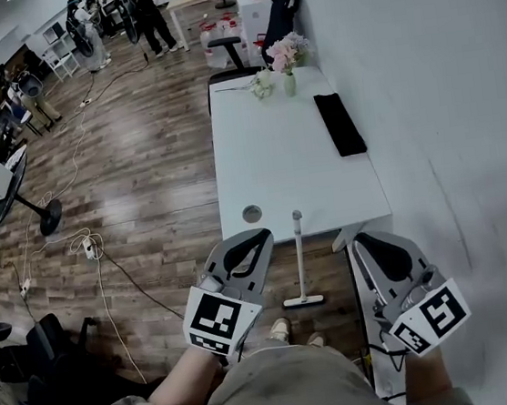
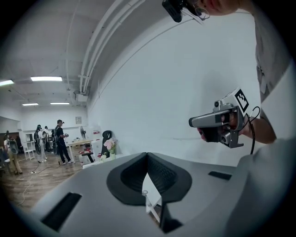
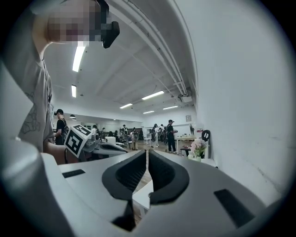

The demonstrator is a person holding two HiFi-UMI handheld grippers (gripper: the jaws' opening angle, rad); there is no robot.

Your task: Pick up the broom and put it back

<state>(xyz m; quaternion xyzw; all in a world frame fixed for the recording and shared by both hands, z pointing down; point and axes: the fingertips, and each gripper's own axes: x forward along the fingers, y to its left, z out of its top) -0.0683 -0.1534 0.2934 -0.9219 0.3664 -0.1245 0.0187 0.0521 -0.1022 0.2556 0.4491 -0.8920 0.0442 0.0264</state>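
Broom [image 1: 300, 265] location, working down from the largest item: the wooden floor [image 1: 141, 183] carries a white table [image 1: 276, 158] set against the wall. The broom stands upright just in front of the table's near edge, with its head on the floor and its handle top at that edge. I read both tongs as held up clear of it, well apart from the handle. Left gripper [image 1: 261, 235]: jaws clenched tip to tip, nothing between them. Right gripper [image 1: 360, 242]: jaws likewise pressed together and empty. On the tabletop I see a black flat pad [image 1: 340, 123] and, at the far end, a vase of flowers [image 1: 288, 62].
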